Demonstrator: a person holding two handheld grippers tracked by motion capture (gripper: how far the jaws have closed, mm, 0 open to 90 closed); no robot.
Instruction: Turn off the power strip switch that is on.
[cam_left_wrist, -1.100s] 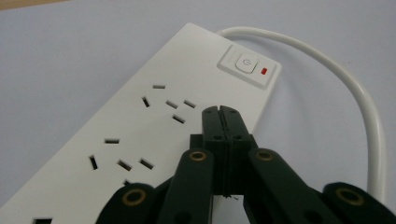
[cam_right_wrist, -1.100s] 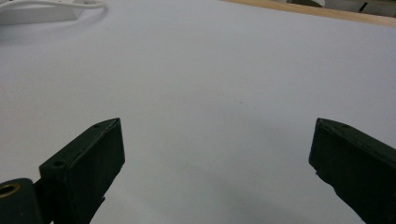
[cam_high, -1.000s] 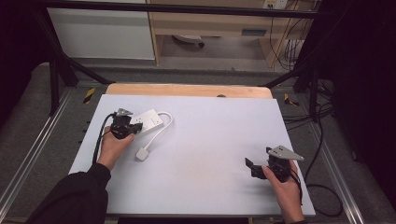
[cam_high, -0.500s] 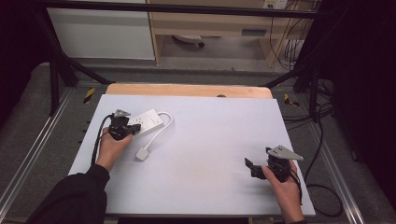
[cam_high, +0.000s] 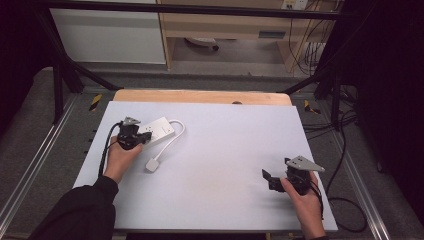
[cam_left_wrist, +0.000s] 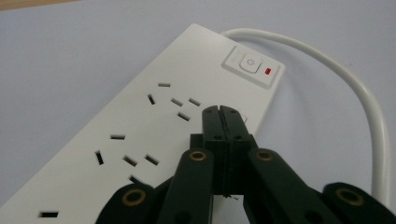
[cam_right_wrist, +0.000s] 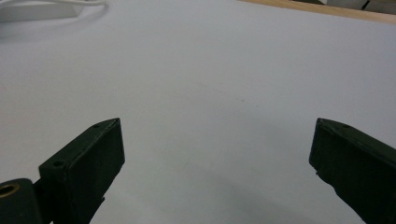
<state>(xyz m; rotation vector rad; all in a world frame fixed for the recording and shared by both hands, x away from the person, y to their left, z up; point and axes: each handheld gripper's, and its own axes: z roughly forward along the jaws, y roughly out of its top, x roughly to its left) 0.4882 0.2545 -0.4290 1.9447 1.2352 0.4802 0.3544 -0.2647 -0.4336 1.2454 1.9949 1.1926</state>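
Note:
A white power strip (cam_high: 161, 129) lies at the table's left, with its white cable (cam_high: 172, 142) looping round to a white plug (cam_high: 152, 165) nearer the person. My left gripper (cam_high: 145, 138) is over the strip, jaws shut with nothing between them. In the left gripper view its tips (cam_left_wrist: 224, 115) hover over the strip (cam_left_wrist: 140, 126), just short of the switch (cam_left_wrist: 251, 65) with the red mark. I cannot tell whether they touch it. My right gripper (cam_high: 268, 179) is held at the front right, open and empty above the bare table (cam_right_wrist: 219, 149).
The pale table top (cam_high: 230, 145) has a wooden strip (cam_high: 200, 96) along its far edge. Dark cables (cam_high: 345, 200) trail on the floor at the right. Metal frame rails (cam_high: 30, 170) run along both sides.

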